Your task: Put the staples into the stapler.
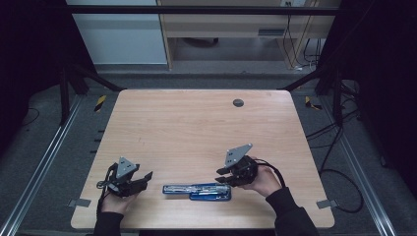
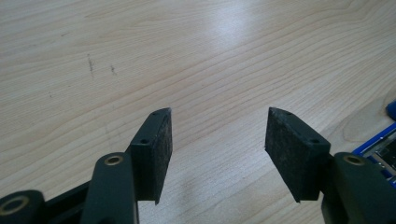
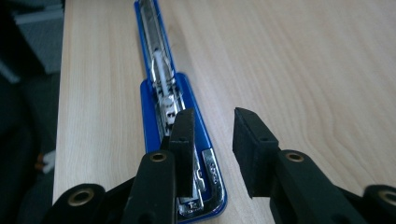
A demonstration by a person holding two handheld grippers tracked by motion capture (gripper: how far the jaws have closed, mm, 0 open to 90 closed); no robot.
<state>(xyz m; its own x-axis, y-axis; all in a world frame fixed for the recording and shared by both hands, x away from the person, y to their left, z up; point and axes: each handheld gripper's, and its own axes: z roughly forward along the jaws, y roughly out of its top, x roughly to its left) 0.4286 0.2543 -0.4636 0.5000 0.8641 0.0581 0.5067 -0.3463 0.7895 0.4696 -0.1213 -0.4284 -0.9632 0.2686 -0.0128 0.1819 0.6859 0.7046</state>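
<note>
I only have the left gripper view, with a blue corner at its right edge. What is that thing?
Observer: A blue metal stapler, swung open flat near the front edge of the light wooden table.
Operator: Where is the right gripper?
Observer: The right gripper is at the stapler's right end in the high view.
Operator: Is it gripping the stapler?
Observer: No. The right gripper view shows its jaws apart, one over the shiny staple track and the other over bare wood.

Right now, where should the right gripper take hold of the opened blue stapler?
Probably the blue stapler's wide hinge end, from above, jaws across its width: it lies flat and unfolded near the table edge, directly below the open right gripper.
</note>
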